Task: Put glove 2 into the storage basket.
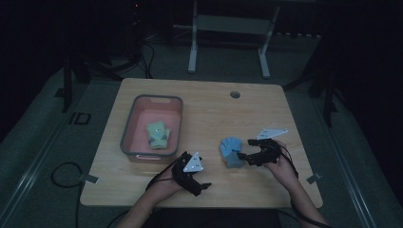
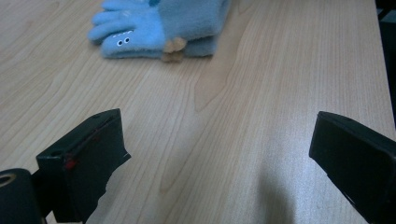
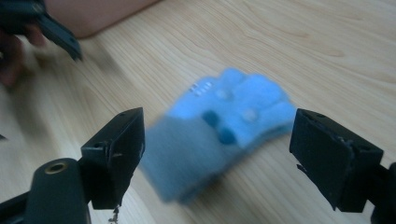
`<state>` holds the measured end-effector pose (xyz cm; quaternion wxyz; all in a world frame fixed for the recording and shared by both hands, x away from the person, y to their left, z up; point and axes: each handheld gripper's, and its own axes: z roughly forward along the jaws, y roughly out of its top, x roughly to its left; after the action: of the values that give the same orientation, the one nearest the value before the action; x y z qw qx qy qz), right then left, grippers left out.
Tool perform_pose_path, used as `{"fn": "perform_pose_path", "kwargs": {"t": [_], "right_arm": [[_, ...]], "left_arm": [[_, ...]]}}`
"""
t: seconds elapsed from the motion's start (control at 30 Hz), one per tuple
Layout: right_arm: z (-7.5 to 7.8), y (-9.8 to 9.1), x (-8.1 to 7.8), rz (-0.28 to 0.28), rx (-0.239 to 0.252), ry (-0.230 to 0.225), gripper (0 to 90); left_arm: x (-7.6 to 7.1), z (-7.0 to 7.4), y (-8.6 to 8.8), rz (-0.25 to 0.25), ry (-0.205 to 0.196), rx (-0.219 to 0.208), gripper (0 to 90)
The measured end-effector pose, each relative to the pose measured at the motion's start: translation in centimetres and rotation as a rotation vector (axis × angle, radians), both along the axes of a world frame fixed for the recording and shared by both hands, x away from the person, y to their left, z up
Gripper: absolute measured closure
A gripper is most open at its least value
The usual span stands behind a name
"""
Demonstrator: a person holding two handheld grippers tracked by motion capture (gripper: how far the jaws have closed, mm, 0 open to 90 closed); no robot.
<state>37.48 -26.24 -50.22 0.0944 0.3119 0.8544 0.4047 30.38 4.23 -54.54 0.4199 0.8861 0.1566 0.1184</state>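
Blue gloves lie free on the bench between the right claw's wide jaws, left claw also wide; next, regrasp toward the bin.

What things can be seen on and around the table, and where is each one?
blue gloves: one stacked pair, light blue, on the table right of centre, lying between the open jaws of the right gripper.
green glove: one, pale green, inside the bin.
bin: one, grey rim with pink inside, left part of the table.
table: one, light wood, with a round hole near the far edge.
white frame: one, on the floor behind the table.
left gripper: black, open, near edge.
right gripper: black, open, at the blue gloves.
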Motion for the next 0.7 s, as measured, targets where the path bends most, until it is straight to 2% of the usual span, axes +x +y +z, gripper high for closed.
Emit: {"fn": "perform_pose_path", "kwargs": {"t": [0.1, 0.17, 0.2, 0.27, 0.37, 0.43, 0.53, 0.63, 0.7], "right_arm": [[0.4, -0.7, -0.2, 0.001, -0.020, -0.020, 15.9], [0.7, -1.3, -0.3, -0.005, -0.026, -0.037, 14.8], [0.8, -1.4, -0.4, -0.002, -0.025, -0.034, 14.8], [1.1, -1.9, -0.7, 0.000, -0.007, -0.038, 14.7], [1.1, -2.3, -0.9, -0.002, 0.012, -0.025, 13.8], [1.0, -2.5, -0.9, -0.006, 0.037, 0.005, 12.5], [0.7, -2.7, -0.9, -0.032, 0.056, 0.026, 11.6], [0.5, -2.9, -0.9, -0.024, 0.089, 0.037, 11.7], [0.5, -2.9, -0.9, -0.035, 0.086, 0.030, 13.5]], "left_arm": [[-0.1, 0.3, -0.3, -0.009, 0.012, 0.005, 3.5], [-0.2, 0.6, -0.5, -0.006, 0.020, -0.006, 3.4], [-0.3, 0.7, -0.6, -0.007, 0.026, -0.014, 3.5], [-0.5, 1.0, -0.9, -0.015, 0.024, -0.003, 3.4], [-0.5, 1.4, -1.4, -0.024, 0.030, 0.012, 3.4], [-0.4, 1.6, -1.7, -0.024, 0.021, 0.024, 3.5], [-0.2, 2.0, -2.2, -0.035, 0.008, 0.035, 3.5], [0.0, 2.4, -2.7, -0.046, -0.005, 0.037, 3.6], [0.1, 2.6, -3.1, -0.052, -0.017, 0.042, 3.6]]}}
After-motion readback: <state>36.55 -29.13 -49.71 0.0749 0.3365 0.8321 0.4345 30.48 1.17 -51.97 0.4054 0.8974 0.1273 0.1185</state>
